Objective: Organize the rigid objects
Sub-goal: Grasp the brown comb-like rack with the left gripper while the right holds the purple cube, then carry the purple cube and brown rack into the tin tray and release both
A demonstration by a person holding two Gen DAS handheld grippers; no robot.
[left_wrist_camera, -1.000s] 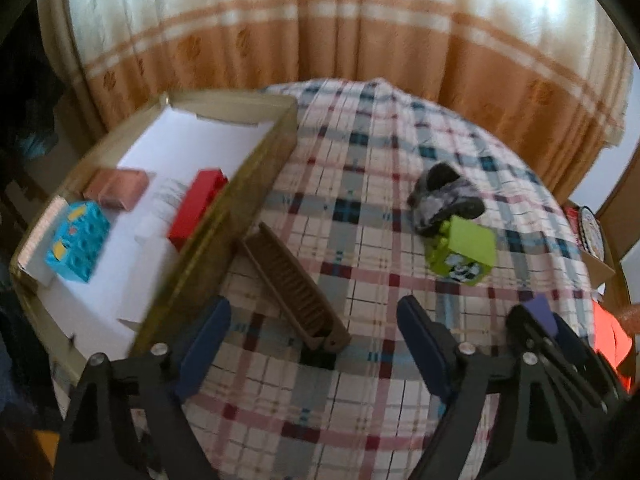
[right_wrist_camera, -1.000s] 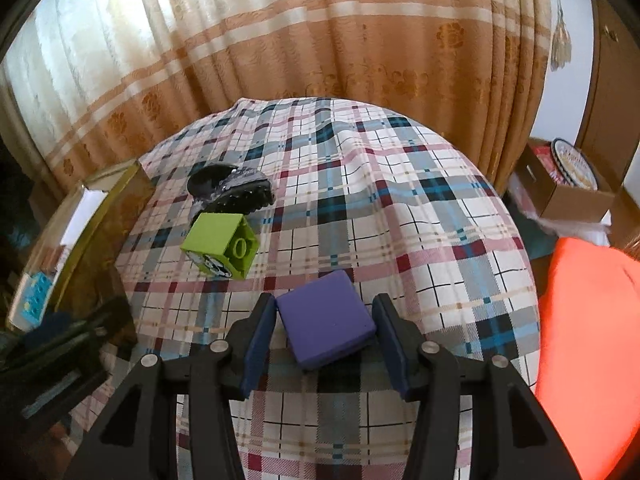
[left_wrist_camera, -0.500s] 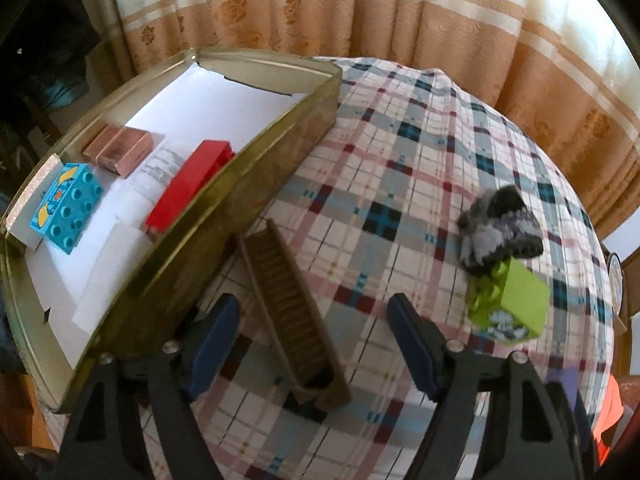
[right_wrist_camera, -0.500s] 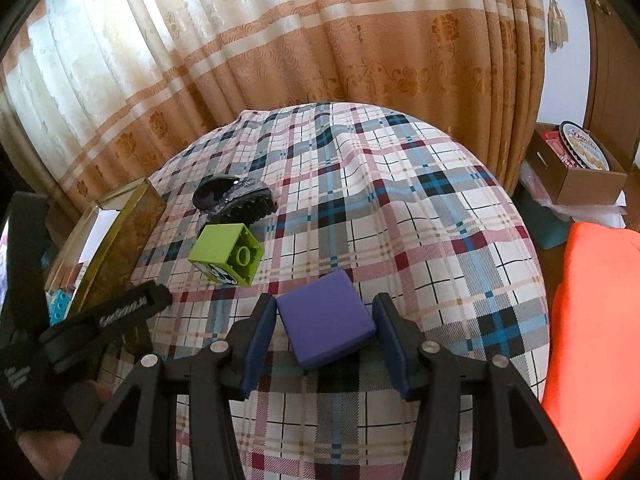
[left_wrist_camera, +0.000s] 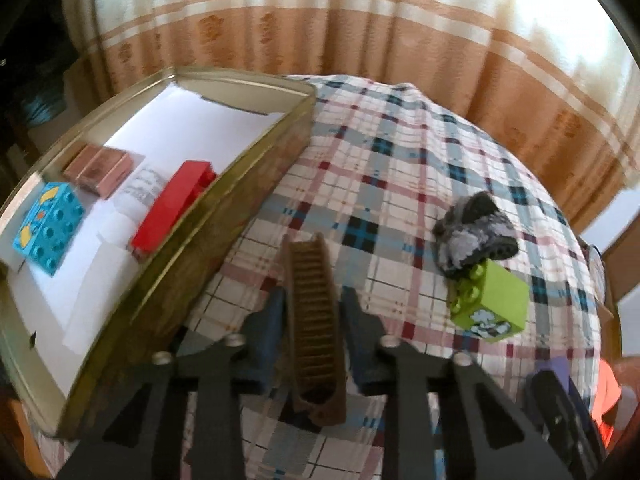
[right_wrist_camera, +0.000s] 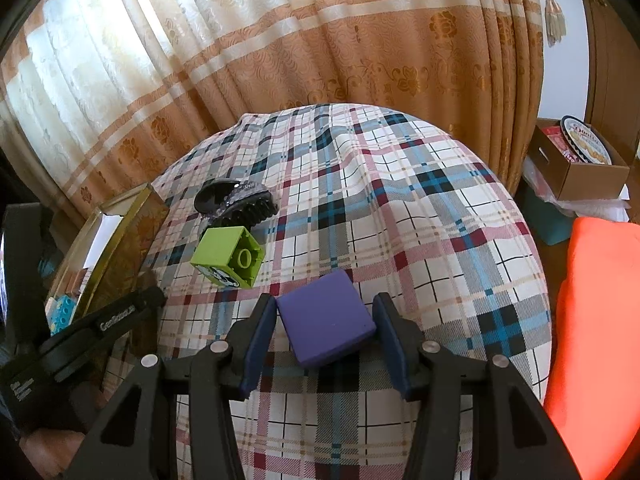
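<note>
A long brown ribbed piece lies on the plaid tablecloth beside a gold tin box. My left gripper is closing on it, and both pads touch its long sides. The tin holds a red brick, a blue studded brick and a pinkish block on white paper. My right gripper is shut on a flat purple block, with a pad on either side. A green brick and a black hair claw lie on the cloth ahead and to its left.
An orange-and-cream curtain hangs behind the round table. A cardboard box stands on the floor at the right, with an orange cushion nearer. In the right wrist view the tin is at the left edge.
My left gripper's fingers have come together from wide apart onto the brown ribbed piece, which now points straight ahead in its view. The right gripper still grips the purple block.
</note>
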